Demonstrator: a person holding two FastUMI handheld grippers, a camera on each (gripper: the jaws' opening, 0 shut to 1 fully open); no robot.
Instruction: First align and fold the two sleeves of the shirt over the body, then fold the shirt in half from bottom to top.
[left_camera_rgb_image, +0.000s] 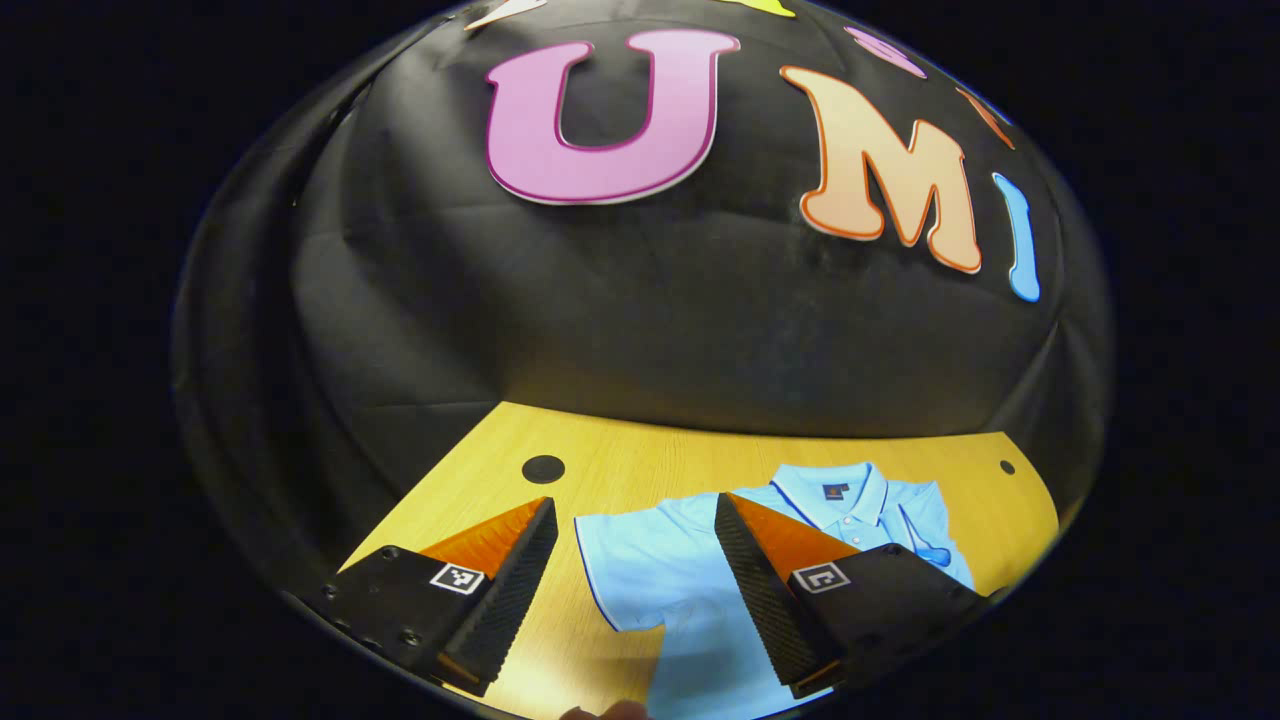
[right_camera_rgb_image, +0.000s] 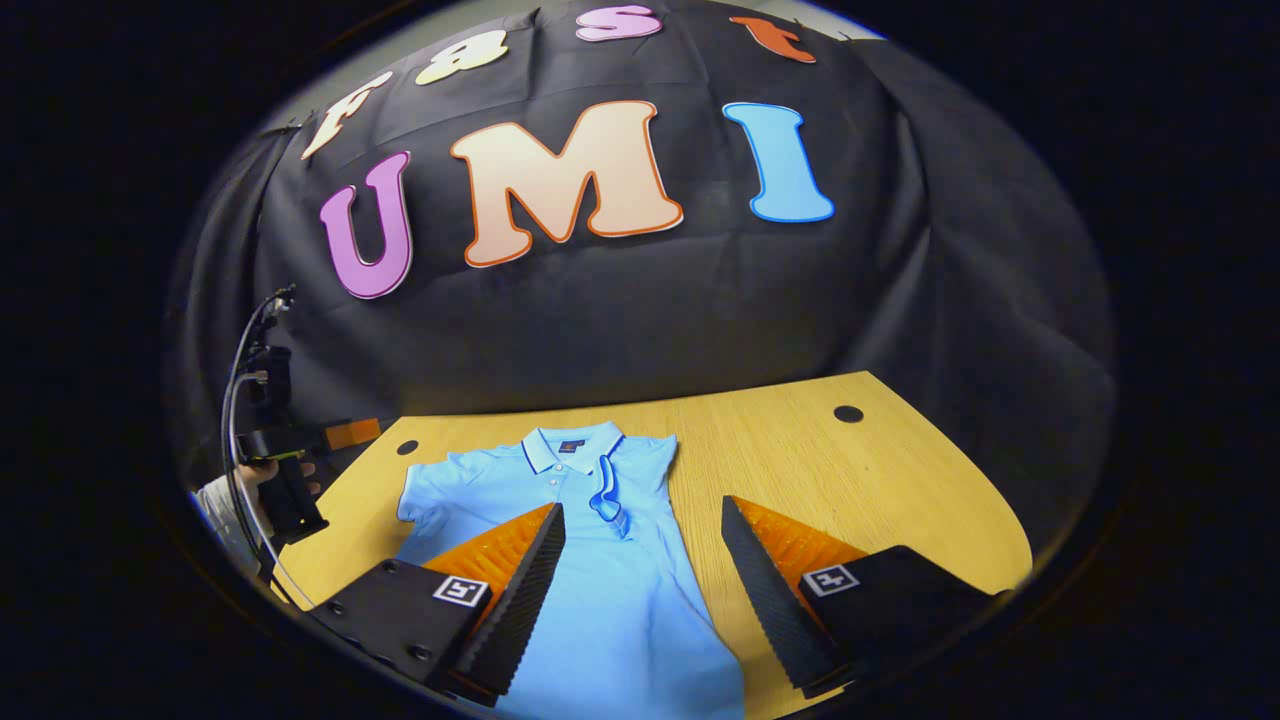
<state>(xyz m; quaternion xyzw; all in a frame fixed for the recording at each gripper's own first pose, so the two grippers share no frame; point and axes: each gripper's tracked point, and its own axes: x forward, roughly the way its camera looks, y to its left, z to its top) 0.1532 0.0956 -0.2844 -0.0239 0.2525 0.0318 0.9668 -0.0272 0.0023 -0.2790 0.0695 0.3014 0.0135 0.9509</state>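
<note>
Hard to see the near end of the blue shirt, cut off at the bottom edge in both views. In the left gripper view, part of the shirt hidden behind one finger of the left tool. Lying flat on the wooden bench, collar at the far end, near the black cloth wall. Right sleeve already folded in over the chest, a dark line along its hem. Left sleeve spread out flat to the side, not yet folded. A small dark patch inside the collar, too tiny to make out. Left tool wide open, holding nothing, fingers apart above that spread sleeve. Right tool wide open too, holding nothing, above the shirt's right side. Small round dark holes near the far corners of the bench. At the far left in the right gripper view, a hand holding the left tool, with cables looping up.
</note>
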